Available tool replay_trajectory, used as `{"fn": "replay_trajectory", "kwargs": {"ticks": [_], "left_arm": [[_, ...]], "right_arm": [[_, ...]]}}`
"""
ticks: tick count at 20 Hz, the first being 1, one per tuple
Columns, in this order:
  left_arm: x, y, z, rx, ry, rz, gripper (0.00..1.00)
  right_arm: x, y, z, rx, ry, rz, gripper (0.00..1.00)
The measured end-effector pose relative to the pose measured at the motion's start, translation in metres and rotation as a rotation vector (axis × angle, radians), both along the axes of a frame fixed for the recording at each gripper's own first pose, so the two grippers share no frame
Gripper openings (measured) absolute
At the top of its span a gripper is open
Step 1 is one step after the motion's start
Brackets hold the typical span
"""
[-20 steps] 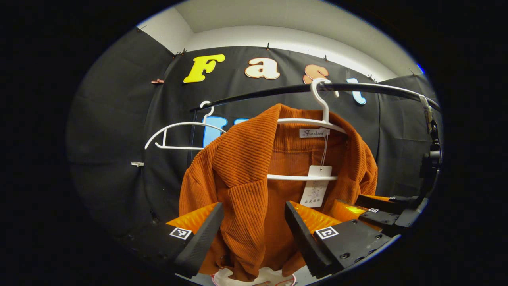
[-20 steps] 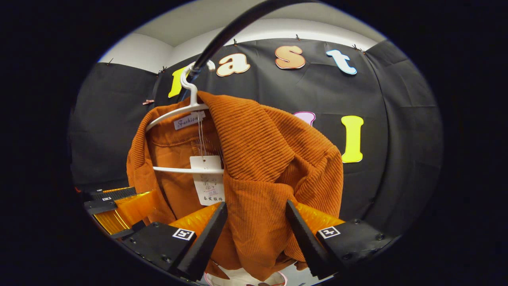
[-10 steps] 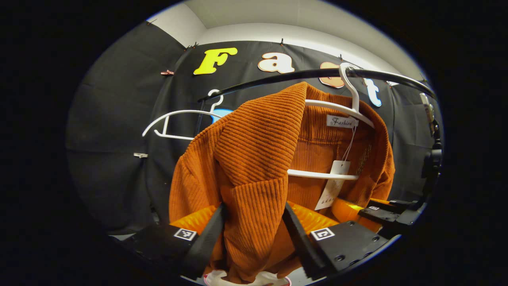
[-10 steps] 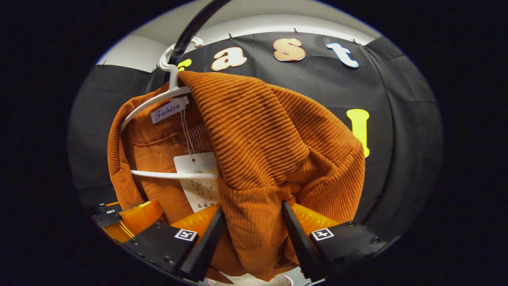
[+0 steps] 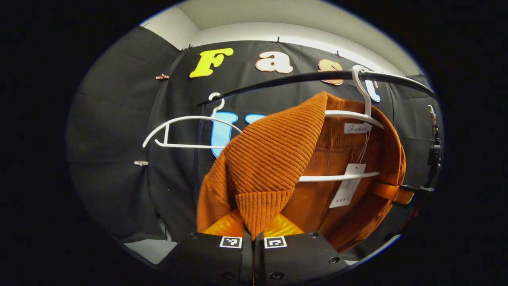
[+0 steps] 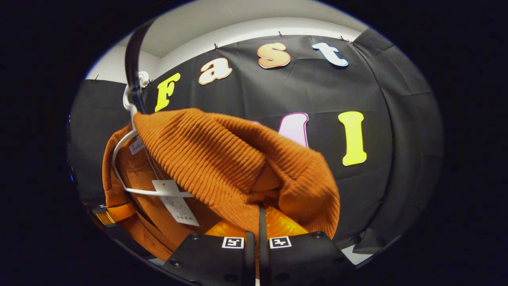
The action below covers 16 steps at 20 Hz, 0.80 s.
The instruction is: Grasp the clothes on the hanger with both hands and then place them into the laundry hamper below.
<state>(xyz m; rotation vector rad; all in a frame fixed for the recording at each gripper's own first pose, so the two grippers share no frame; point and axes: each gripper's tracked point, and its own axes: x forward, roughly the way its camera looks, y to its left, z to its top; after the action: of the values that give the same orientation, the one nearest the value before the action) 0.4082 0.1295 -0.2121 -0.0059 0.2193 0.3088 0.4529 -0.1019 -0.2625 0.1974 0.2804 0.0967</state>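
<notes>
Left tool: fingers closed together, a ribbed fold of the jacket pinched between them. Jacket rises up and ahead of the tool, to its right, draped on a white hanger hooked over the black rail. Paper tag hangs inside the collar. Spare hanger on the rail, up and left of the tool.

Right tool: fingers closed together, clamped on the jacket front edge. Fabric bunches just above the tool; hanger and tag lie to its left, rail up-left.
</notes>
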Motion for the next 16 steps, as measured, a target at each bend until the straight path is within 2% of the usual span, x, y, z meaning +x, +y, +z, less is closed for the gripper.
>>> {"fn": "replay_trajectory", "kwargs": {"ticks": [5,9,10,11,15,16], "left_arm": [[-0.009,0.025,0.024,0.079,-0.024,0.038,0.06],[-0.012,0.034,0.048,0.15,-0.045,0.036,0.04],[-0.013,0.037,0.055,0.166,-0.056,0.036,0.06],[-0.013,0.04,0.063,0.18,-0.066,0.035,0.06],[-0.006,0.051,0.093,0.231,-0.111,0.03,0.04],[-0.002,0.056,0.097,0.233,-0.112,0.03,0.06]], "right_arm": [[-0.008,-0.015,0.018,0.01,-0.013,0.009,0.08],[-0.023,-0.022,0.038,0.051,-0.035,0.024,0.08],[-0.025,-0.023,0.043,0.064,-0.046,0.025,0.04],[-0.028,-0.023,0.048,0.074,-0.054,0.028,0.08],[-0.037,-0.019,0.066,0.145,-0.088,0.072,0.08],[-0.038,-0.02,0.069,0.167,-0.09,0.08,0.08]]}}
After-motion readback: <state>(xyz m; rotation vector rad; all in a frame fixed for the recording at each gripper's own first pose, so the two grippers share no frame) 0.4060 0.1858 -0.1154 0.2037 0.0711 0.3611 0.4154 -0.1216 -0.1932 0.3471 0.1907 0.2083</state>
